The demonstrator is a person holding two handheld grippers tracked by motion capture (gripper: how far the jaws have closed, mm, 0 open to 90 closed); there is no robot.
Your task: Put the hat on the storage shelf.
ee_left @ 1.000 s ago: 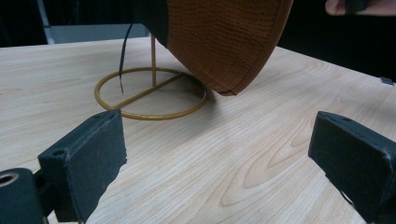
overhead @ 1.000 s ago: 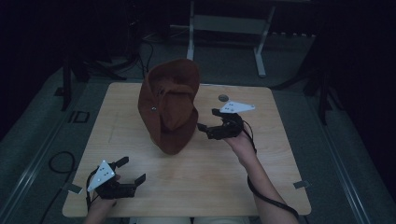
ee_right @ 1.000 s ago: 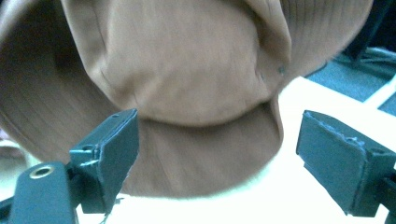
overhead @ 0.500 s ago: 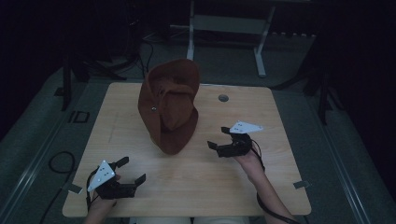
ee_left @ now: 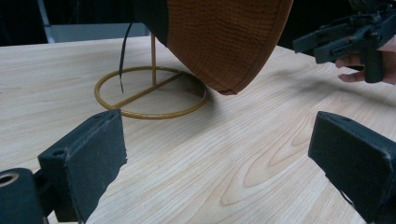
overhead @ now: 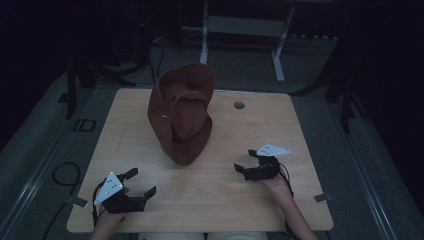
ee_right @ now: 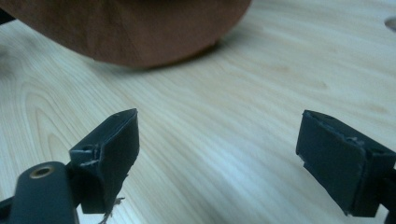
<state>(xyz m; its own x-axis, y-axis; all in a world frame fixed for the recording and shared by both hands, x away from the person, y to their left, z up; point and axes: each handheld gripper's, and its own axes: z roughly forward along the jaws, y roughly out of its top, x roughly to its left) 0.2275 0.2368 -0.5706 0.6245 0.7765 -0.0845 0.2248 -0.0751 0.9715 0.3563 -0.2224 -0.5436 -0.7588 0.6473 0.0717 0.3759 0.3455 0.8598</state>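
A rust-brown cloth hat [overhead: 181, 112] hangs tilted on a gold wire stand [ee_left: 152, 95] at the middle of the wooden table [overhead: 300, 130]. Its brim [ee_left: 224, 42] dips close to the tabletop. My left gripper [overhead: 141, 182] rests near the front left edge, open and empty, with its jaws [ee_left: 219, 154] pointed at the stand's ring base. My right gripper [overhead: 244, 161] sits at the near right, clear of the hat, open with nothing between its jaws [ee_right: 219, 154]. The hat's lower edge [ee_right: 130, 28] lies just ahead of it. The right gripper [ee_left: 341, 39] also appears across the table in the left gripper view.
A round cable hole [overhead: 239, 105] is set in the tabletop behind the hat's right side. A white metal frame [overhead: 240, 25] stands on the floor beyond the table. A cable [overhead: 62, 175] lies on the floor at the left.
My right gripper has drawn back from the hat's right side toward the near right of the table. The left gripper and the hat have stayed put.
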